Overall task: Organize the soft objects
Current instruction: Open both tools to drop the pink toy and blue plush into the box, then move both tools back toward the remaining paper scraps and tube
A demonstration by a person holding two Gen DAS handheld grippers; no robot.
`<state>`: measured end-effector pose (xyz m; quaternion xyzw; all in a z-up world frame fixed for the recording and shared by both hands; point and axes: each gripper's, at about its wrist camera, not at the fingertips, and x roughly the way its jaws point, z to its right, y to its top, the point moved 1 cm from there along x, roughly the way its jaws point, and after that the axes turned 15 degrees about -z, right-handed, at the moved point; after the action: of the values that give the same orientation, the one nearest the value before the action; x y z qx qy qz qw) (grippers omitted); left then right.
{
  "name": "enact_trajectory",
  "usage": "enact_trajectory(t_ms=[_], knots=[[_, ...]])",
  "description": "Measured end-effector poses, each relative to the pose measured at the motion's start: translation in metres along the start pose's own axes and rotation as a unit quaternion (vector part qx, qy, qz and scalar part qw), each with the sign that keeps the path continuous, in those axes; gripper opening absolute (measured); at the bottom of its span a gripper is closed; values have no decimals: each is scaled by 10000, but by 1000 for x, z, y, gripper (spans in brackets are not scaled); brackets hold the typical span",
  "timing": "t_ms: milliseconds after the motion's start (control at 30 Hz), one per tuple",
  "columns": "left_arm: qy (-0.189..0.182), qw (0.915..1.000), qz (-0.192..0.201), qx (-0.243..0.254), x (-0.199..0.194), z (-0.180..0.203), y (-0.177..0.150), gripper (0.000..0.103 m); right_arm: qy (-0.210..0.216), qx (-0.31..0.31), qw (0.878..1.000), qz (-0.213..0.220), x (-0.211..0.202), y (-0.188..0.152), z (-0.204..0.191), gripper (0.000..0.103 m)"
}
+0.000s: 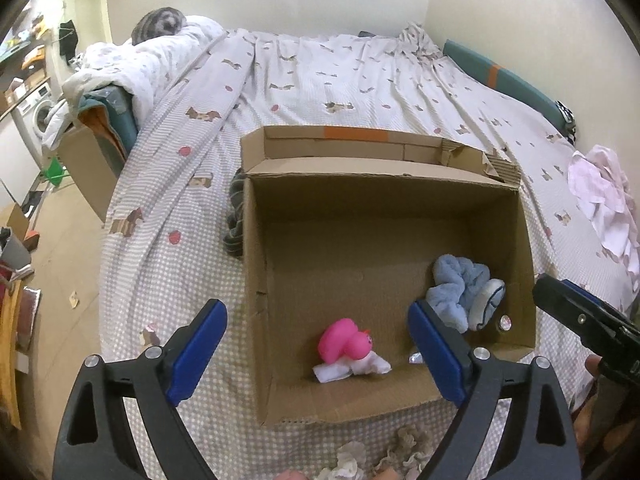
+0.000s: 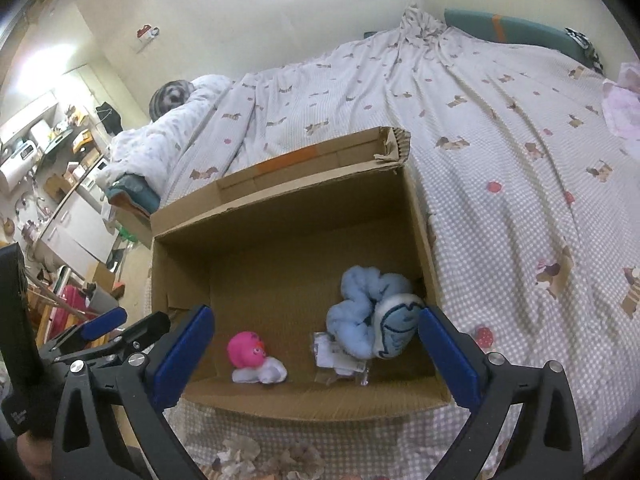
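Both tongs hang wide apart and empty, left tongs (image 1: 318, 354) and right tongs (image 2: 316, 354), over the near edge of the cardboard box (image 1: 256, 248) on the bed (image 1: 320, 80). Between the left blades, the pink duck toy (image 1: 346, 340); beyond the right blades, the blue plush (image 2: 370, 312). Best approach: fetch the crumpled cloth pieces (image 1: 404, 446) lying just under the tongs.

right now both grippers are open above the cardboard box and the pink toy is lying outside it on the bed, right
Not quite. The pink toy lies inside the cardboard box, on its floor near the front, as the left wrist view shows. The left gripper and right gripper are both open above the box.
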<state>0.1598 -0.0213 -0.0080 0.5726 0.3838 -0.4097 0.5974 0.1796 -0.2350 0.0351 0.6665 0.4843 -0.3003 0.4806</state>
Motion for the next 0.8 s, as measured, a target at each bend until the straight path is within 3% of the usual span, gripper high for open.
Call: enact_trajectory(t_ms=[800], knots=[[68, 9998, -129, -121, -23, -17, -59, 91, -158, -155, 9996, -165, -25, -47, -3, 103]])
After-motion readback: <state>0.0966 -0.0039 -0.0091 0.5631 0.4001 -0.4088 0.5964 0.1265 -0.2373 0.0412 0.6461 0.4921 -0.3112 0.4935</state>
